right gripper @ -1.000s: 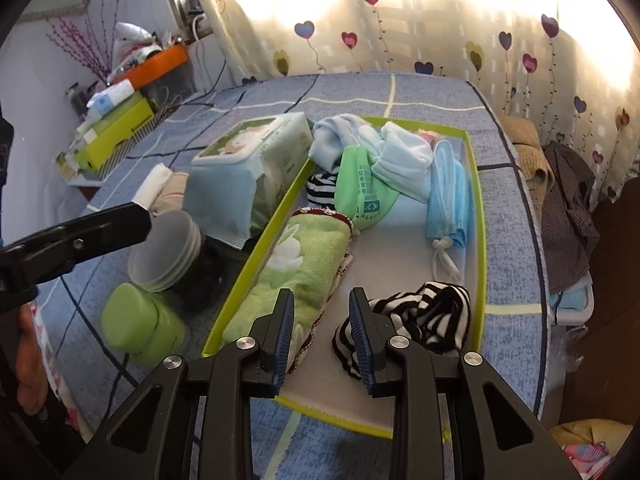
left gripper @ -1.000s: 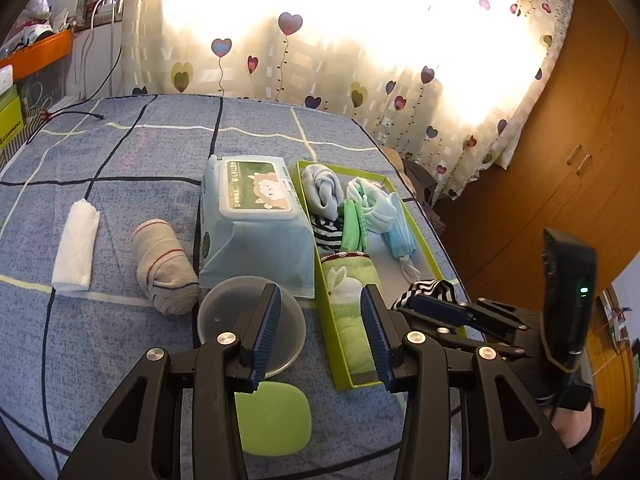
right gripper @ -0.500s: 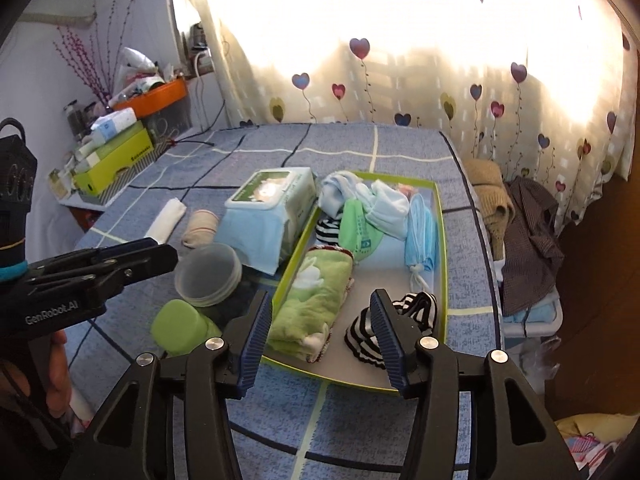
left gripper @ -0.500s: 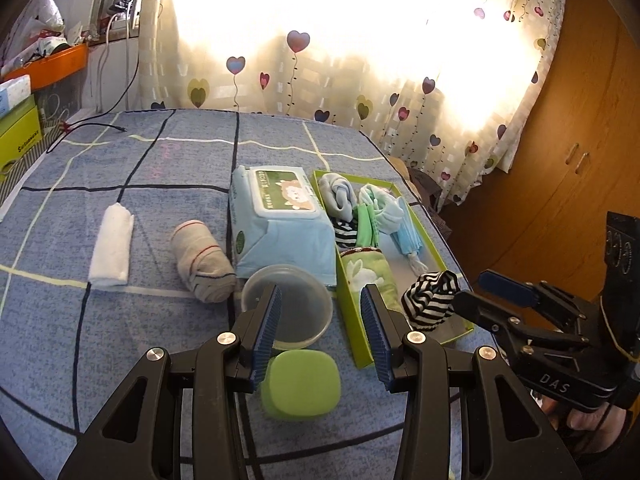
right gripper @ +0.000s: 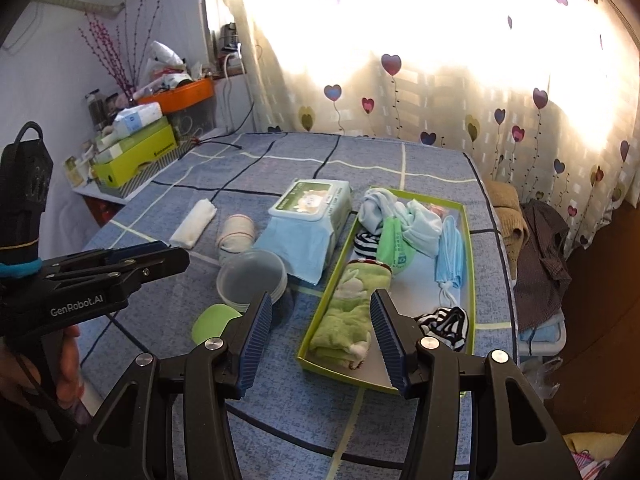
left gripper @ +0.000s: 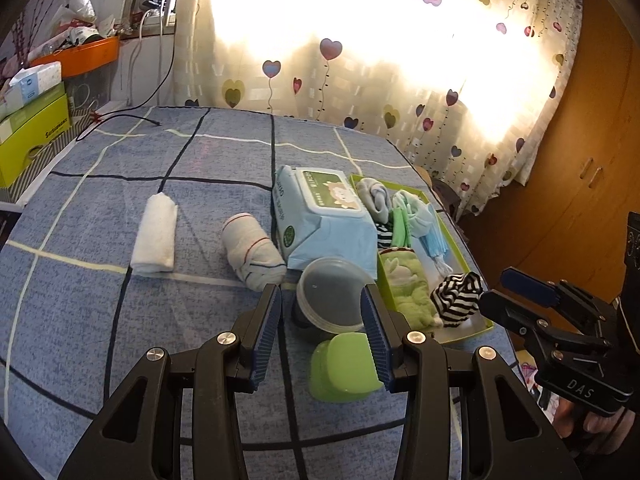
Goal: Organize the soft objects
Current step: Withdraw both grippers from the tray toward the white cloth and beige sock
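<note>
A green tray (right gripper: 469, 276) on the blue bed holds a green towel (right gripper: 350, 314), a striped sock (right gripper: 444, 326), blue masks (right gripper: 450, 248) and baby clothes (right gripper: 394, 220). The tray also shows in the left wrist view (left gripper: 466, 266). Left of it lie a rolled white towel (left gripper: 156, 234), a rolled striped cloth (left gripper: 250, 252) and a wipes pack (left gripper: 324, 220). My left gripper (left gripper: 320, 334) is open and empty, held above a clear tub (left gripper: 332, 294) and a green container (left gripper: 344, 366). My right gripper (right gripper: 320, 338) is open and empty, held above the tray's near end.
Boxes (left gripper: 30, 136) and an orange bin (left gripper: 84, 54) stand on a shelf at the far left. A wooden wardrobe (left gripper: 592, 184) is on the right. Clothes (right gripper: 536, 240) are piled beside the bed. A black cable (left gripper: 124, 118) lies at the bed's far side.
Both grippers have pulled back and up from the tray. The right gripper has opened wider and left the striped sock lying in the tray's near corner.
</note>
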Demonstrator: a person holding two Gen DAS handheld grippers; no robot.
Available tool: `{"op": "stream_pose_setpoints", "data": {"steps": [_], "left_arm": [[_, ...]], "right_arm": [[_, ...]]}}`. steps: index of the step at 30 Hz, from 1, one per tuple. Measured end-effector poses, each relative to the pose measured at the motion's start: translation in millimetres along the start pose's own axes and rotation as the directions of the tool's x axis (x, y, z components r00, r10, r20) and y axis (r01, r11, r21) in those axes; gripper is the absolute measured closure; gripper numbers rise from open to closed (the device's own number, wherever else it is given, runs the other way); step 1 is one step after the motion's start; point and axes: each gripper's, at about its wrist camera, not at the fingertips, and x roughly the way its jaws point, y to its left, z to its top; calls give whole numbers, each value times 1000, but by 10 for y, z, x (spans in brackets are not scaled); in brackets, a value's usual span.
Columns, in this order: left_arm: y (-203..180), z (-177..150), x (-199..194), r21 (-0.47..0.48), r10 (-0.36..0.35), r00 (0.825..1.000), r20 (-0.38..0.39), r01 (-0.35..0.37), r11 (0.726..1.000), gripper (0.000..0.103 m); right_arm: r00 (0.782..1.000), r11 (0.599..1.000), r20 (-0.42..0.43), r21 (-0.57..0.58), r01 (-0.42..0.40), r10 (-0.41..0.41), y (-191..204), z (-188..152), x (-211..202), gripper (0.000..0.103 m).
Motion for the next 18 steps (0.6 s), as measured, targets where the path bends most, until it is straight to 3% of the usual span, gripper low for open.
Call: {"op": "stream_pose_setpoints", "data": {"steps": [18], "left_arm": [[604, -16, 39, -103, 76, 997, -8, -76, 992, 60]], "right_arm": [[997, 993, -29, -92, -78, 76, 409, 206, 287, 52]]}}
